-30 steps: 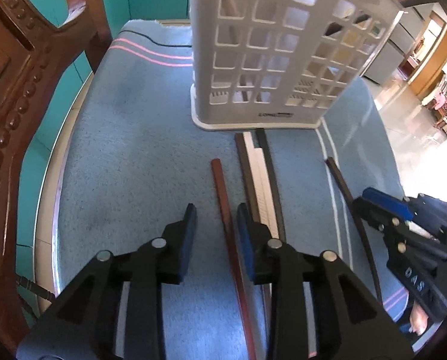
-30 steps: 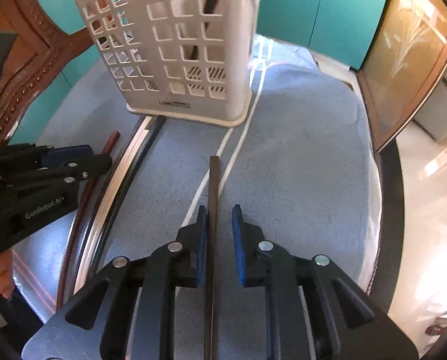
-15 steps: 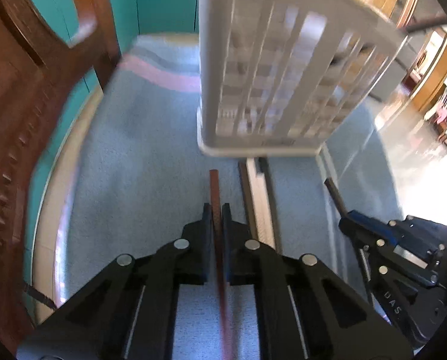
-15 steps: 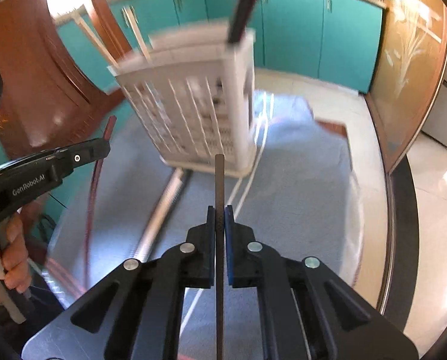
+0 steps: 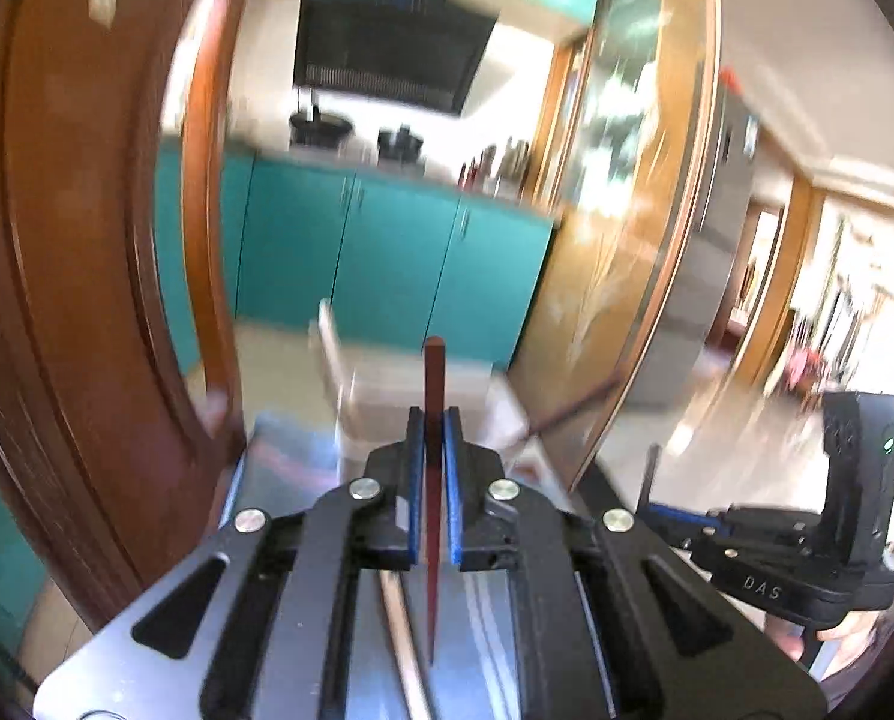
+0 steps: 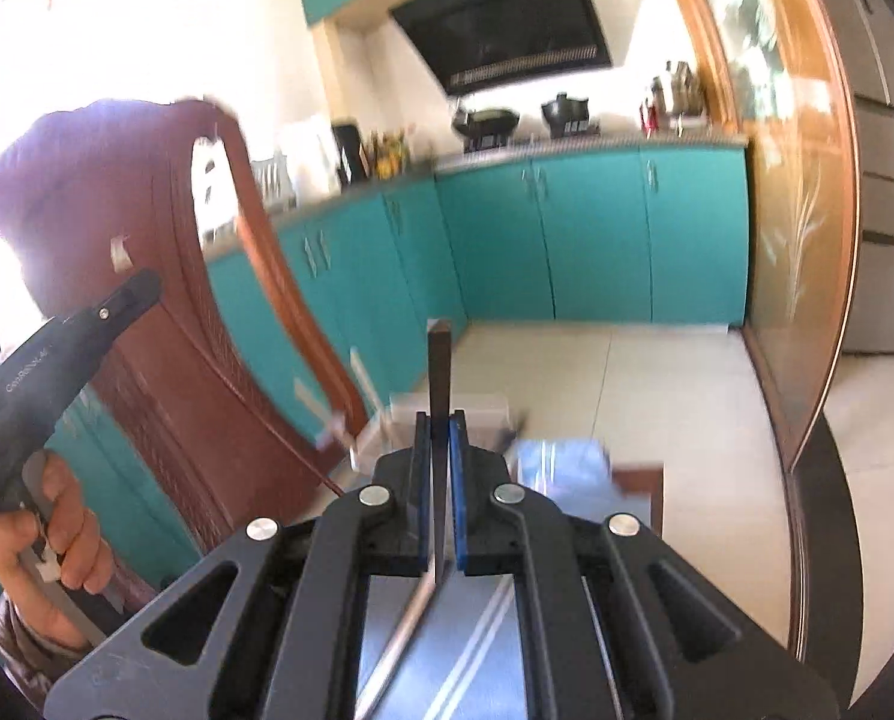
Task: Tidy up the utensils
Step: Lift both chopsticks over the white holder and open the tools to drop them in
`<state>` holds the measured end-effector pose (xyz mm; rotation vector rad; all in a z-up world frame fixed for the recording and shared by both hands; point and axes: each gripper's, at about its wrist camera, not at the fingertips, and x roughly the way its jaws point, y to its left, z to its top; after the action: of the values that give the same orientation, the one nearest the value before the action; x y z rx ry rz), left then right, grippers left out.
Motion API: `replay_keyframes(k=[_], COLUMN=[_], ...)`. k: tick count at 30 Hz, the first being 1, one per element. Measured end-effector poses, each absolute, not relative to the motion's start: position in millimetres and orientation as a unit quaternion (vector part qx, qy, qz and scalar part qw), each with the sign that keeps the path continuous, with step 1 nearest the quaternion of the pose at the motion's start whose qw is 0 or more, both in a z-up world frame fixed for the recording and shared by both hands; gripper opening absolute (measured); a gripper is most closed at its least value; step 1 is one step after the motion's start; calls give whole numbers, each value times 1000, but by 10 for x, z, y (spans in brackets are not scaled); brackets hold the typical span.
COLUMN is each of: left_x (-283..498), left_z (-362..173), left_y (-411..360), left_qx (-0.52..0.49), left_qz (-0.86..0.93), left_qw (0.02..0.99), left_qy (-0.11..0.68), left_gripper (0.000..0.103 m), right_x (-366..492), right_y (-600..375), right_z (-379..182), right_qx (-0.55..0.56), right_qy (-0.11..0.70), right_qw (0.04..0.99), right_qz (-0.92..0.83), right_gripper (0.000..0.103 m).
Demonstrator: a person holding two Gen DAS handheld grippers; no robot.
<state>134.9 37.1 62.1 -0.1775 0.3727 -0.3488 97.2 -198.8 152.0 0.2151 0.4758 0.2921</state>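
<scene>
My left gripper (image 5: pixel 434 423) is shut on a red-brown chopstick (image 5: pixel 434 372) that sticks out forward past its blue pads, high above the blue cloth (image 5: pixel 291 462). My right gripper (image 6: pixel 440 423) is shut on a dark chopstick (image 6: pixel 439 360), also raised. The white slotted basket (image 5: pixel 381 396) sits blurred below and beyond both tips, low in the right wrist view as the basket (image 6: pixel 477 405). The right gripper (image 5: pixel 657 513) shows at the right of the left wrist view. The left gripper (image 6: pixel 138 294) appears at the left of the right wrist view, held by a hand (image 6: pixel 57 528).
A pale chopstick (image 5: pixel 405 648) still lies on the cloth, seen also as the pale chopstick (image 6: pixel 399 642). A carved wooden chair back (image 5: pixel 75 300) rises close on the left. Teal kitchen cabinets (image 6: pixel 597 240) and a glass sliding door (image 5: pixel 627 240) stand beyond the table.
Both grippers closed on their chopsticks and lifted them well up off the cloth. Both views tilted upward from the cloth and basket to the kitchen.
</scene>
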Motion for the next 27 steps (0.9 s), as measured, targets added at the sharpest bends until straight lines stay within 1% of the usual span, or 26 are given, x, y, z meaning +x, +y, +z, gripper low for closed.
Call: replay_keyframes(k=[4,6,10,13,19,22,27], left_x=[1225,1233,1424,1683,2253,2368,2499], left_z=[1221,1474,1639,1470,1080,937,753], left_y=[414,422,417,458,499,509,413], left_qx=[-109,-132,-156,-162,-144,-135,-118], left_qz=[-162,-162,-135,-95,-41,-31,-28], left_qw=[976,976,978,981,984,984,981], left_qy=[93,67,33,40,93,115,153], left_gripper=[7,7,7,7,7,7,7], right_x=[1092,1122,1258,1324,1416,1453,1516], right_y=[-1955,-1948,-1969,-1962,-2083,-2152,-2246], right_z=[1760,1811,1832,1786,1612,1525,1465], right_qx=[100,97,105,114,139,157,186], right_qy=[212,203,198,180,164,163,139], right_qw=[964,967,968,971,974,972,971], right_qz=[125,122,116,104,70,70,56], right_gripper=[6,6,6,6,6,7,7])
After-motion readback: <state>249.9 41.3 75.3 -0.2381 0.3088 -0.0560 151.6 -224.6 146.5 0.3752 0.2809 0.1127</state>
